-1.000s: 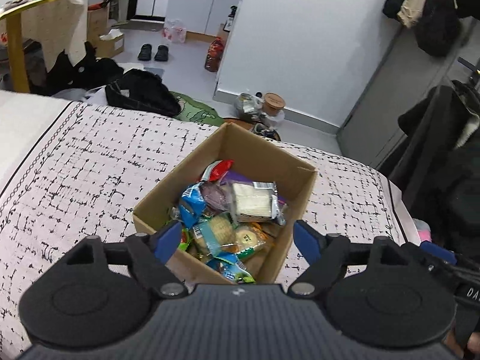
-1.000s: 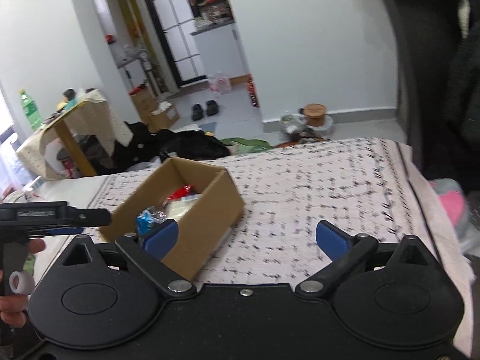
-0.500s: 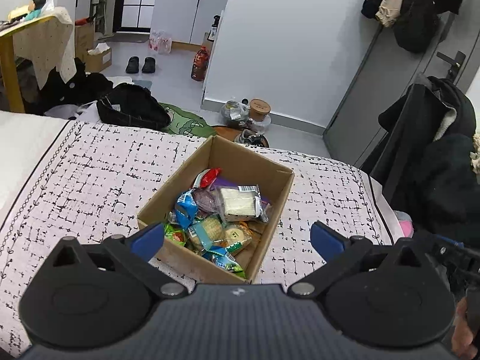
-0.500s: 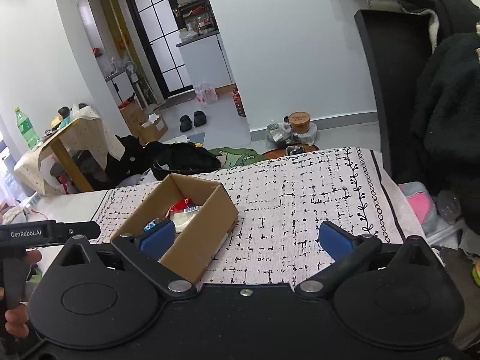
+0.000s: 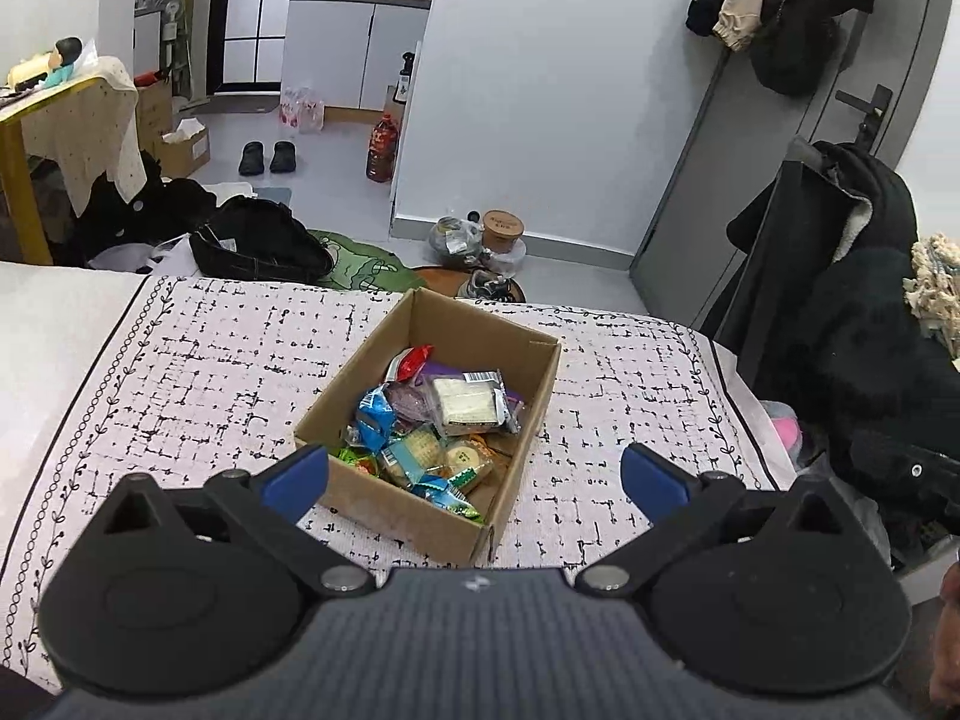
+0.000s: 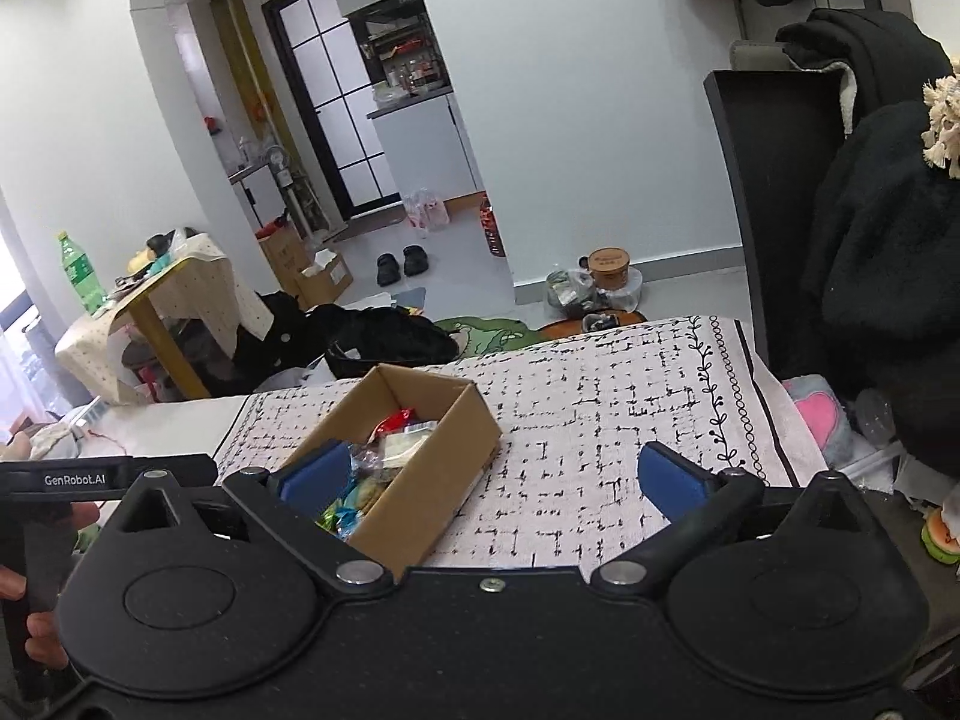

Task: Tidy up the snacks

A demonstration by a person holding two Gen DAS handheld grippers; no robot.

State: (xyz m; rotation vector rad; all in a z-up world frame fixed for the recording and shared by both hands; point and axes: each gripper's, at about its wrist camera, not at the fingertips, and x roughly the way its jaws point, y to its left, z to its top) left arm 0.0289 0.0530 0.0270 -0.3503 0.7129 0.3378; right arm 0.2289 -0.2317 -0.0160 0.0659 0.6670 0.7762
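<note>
Past the bed's patterned cover [image 5: 180,384] I see black slippers [image 5: 267,156] on the grey floor, a red bottle [image 5: 382,147] beside the white wall, a black bag [image 5: 258,246], and dark coats [image 5: 852,276] over a chair; a green bottle [image 6: 75,270] stands on the draped table [image 6: 174,294].

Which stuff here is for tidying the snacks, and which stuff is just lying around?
For the job:
- cardboard box
- snack packets inside it
- left gripper, open and empty
- right gripper, open and empty

Just lying around:
- black slippers on the floor
- black bag
- green bottle on the side table
- coats hanging by the door
</note>
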